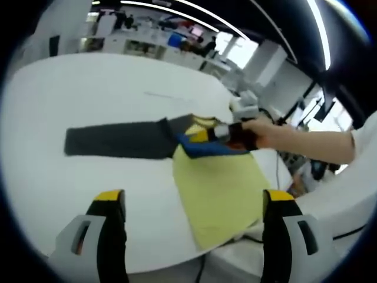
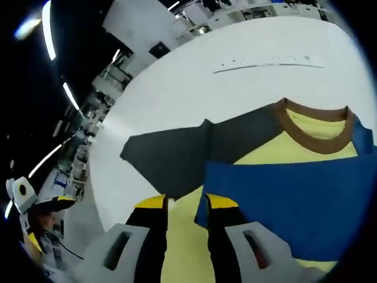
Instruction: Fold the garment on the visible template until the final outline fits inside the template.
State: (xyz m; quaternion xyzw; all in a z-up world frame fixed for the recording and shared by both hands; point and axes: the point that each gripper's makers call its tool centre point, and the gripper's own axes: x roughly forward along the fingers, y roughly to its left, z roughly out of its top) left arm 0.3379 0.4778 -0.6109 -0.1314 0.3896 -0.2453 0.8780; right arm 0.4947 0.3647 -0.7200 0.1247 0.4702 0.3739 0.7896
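White table (image 1: 88, 183) carries the shirt (image 2: 306, 177); right gripper (image 2: 187, 206) jaws nearly closed at its blue edge, left gripper (image 1: 194, 203) jaws wide, empty, short of it.

No legible text, label, brand, number or sign found in either view; a faint printed line on the white table (image 2: 271, 62) is too blurred to read.

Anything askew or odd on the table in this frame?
Nothing damaged or spilled. The shirt is mid-fold: its dark sleeve lies stretched out flat across the white table, well off the yellow template, while the right tool grips the blue edge. The left tool hangs open above.
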